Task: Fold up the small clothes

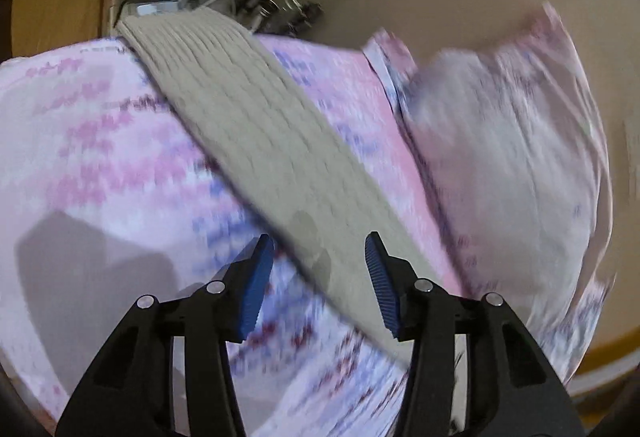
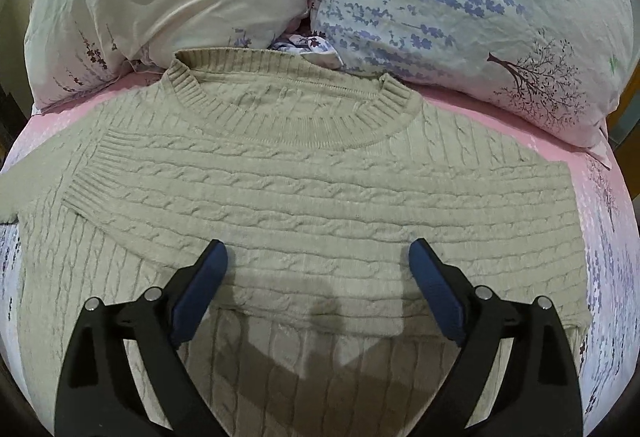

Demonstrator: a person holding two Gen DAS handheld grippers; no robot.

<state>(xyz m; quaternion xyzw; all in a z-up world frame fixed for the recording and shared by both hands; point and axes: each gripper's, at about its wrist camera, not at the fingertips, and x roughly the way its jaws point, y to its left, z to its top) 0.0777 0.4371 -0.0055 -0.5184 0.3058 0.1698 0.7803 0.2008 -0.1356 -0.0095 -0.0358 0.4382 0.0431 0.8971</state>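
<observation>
The bed (image 2: 600,213), covered by a pink sheet with a purple floral print, carries the whole scene. Two floral-print pillows (image 2: 460,5) lie side by side at its far end, touching each other. The beige cable-knit sweater (image 2: 320,177) lies flat on the sheet just in front of the pillows, ribbed collar toward them; one sleeve (image 2: 280,209) is folded straight across the chest, its ribbed cuff near the opposite shoulder. In the left wrist view, which is blurred, a long beige knit strip (image 1: 256,133) of the sweater runs diagonally over the sheet. The right gripper (image 2: 318,273) hangs over the folded sleeve, jaws spread wide, nothing between the blue pads. The left gripper (image 1: 320,277) hangs over the knit strip, jaws about half apart, gripping nothing. No containers are present.
</observation>
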